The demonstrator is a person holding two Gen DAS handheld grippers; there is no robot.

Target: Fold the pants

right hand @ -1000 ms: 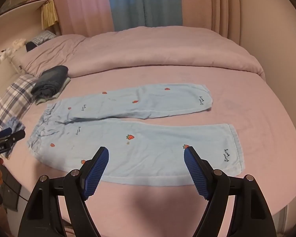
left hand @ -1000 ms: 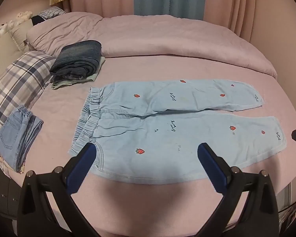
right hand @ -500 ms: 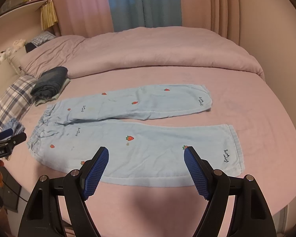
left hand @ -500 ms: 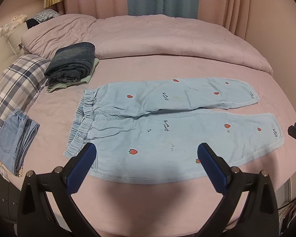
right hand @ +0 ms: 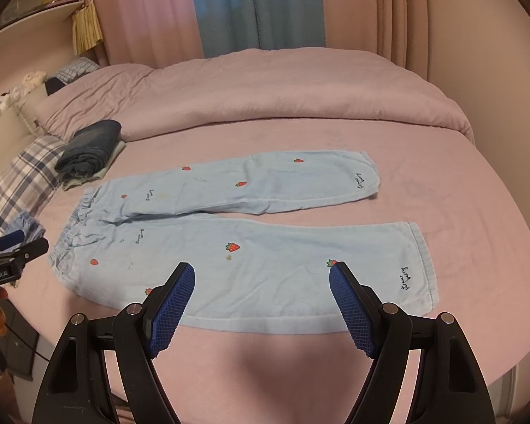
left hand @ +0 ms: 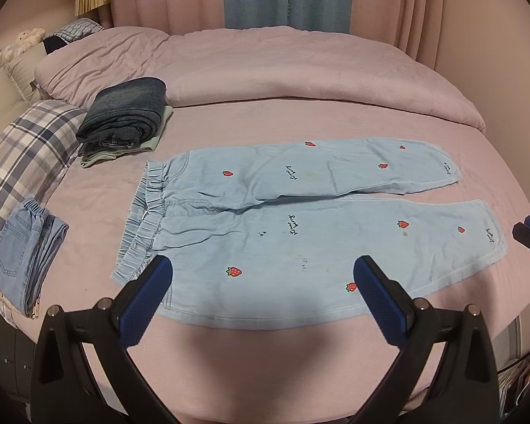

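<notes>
folded light jeans (left hand: 21, 251) far left, cut by the rim; strawberry pants (left hand: 300, 222) flat mid-bed (left hand: 300, 113), waistband left. left gripper (left hand: 261, 289) and right gripper (right hand: 261, 300) both gape, empty, above the near leg; handles hidden.

Your pants (left hand: 300, 226) are thin, soft, matt pale-blue cloth with stitched red strawberries and a gathered elastic waist. The bed (left hand: 300, 116) under them wears a matt pink sheet, slightly fuzzy, and a rumpled quilt at the far side. The left tongs (left hand: 263, 295) and right tongs (right hand: 261, 304) look like matt black plastic with dimpled blue rubbery pads (right hand: 171, 304) and shiny metal bolts.
</notes>
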